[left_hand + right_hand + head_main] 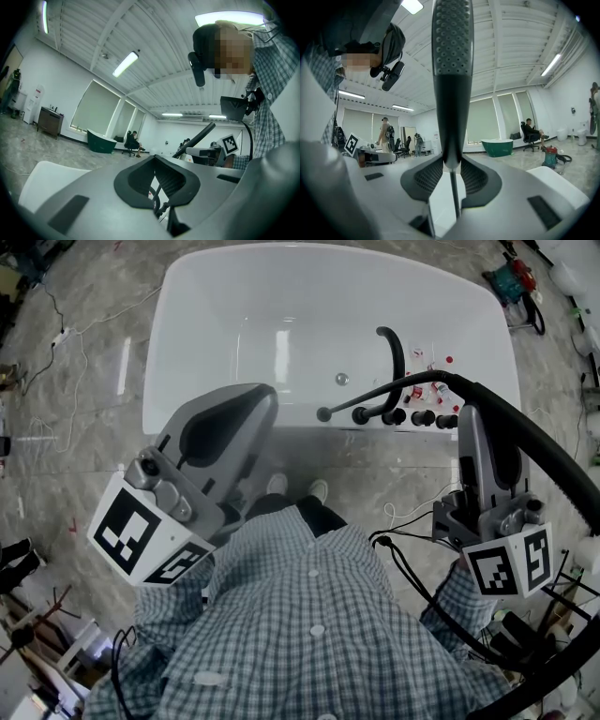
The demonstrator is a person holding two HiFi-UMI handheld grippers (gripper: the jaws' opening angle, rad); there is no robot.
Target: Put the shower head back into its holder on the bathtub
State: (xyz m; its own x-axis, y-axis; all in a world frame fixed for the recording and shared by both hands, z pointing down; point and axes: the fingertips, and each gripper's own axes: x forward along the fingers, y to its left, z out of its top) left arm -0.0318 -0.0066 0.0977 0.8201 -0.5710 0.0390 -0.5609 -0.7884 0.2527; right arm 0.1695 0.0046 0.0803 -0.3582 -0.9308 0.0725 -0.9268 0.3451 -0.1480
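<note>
The black shower head (452, 70) stands straight up between my right gripper's (452, 161) jaws, which are shut on its handle, with the nozzle face toward the camera. In the head view the right gripper (467, 416) is at the tub's near right corner. The shower head (506, 416) and its hose arc over that gripper. My left gripper (261, 397) is held at the near rim of the white bathtub (187, 296), shut and empty. From the left gripper (155, 161) the shower head (197, 137) shows as a slanted black bar. I cannot make out the holder.
A curved black faucet (394, 352) and a row of black knobs (417, 416) sit on the tub's near rim at the right. Cables (66, 334) trail on the marble floor at the left. A green tub (499, 146) and seated people are far off in the room.
</note>
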